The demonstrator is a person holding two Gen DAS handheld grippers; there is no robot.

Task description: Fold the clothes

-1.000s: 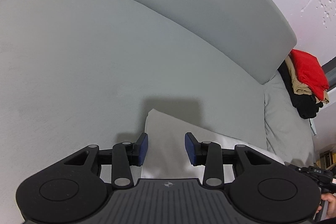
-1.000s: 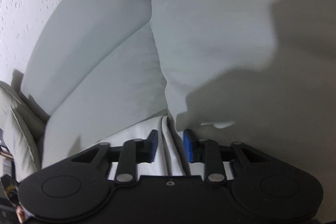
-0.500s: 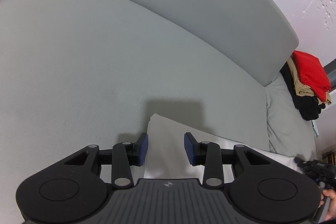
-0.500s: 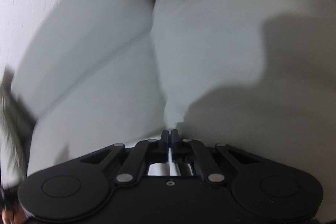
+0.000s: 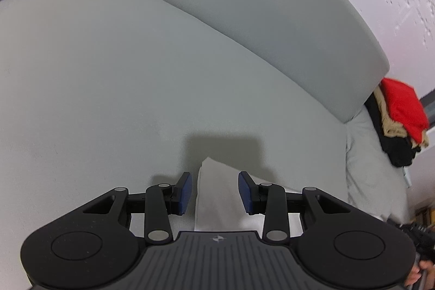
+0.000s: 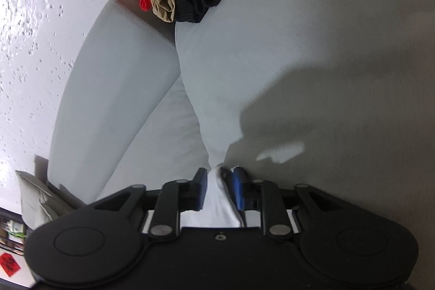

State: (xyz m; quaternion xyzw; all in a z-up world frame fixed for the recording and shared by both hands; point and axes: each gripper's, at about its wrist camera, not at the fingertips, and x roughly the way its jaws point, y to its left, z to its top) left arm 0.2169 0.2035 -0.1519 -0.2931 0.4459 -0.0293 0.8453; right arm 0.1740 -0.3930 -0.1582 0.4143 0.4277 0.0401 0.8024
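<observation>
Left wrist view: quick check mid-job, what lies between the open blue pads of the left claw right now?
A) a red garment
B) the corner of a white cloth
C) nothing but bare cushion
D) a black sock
B: the corner of the white cloth lies on the gray couch cushion between the spread pads of the left claw, which has not closed on it.

We could read no words or numbers anywhere. The only marks were a small round emblem on the ribbed black gripper body [image 5: 217, 237] at six o'clock in the left wrist view, and a red diamond-shaped sticker [image 6: 8, 264] at eight o'clock in the right wrist view, its black print illegible.
</observation>
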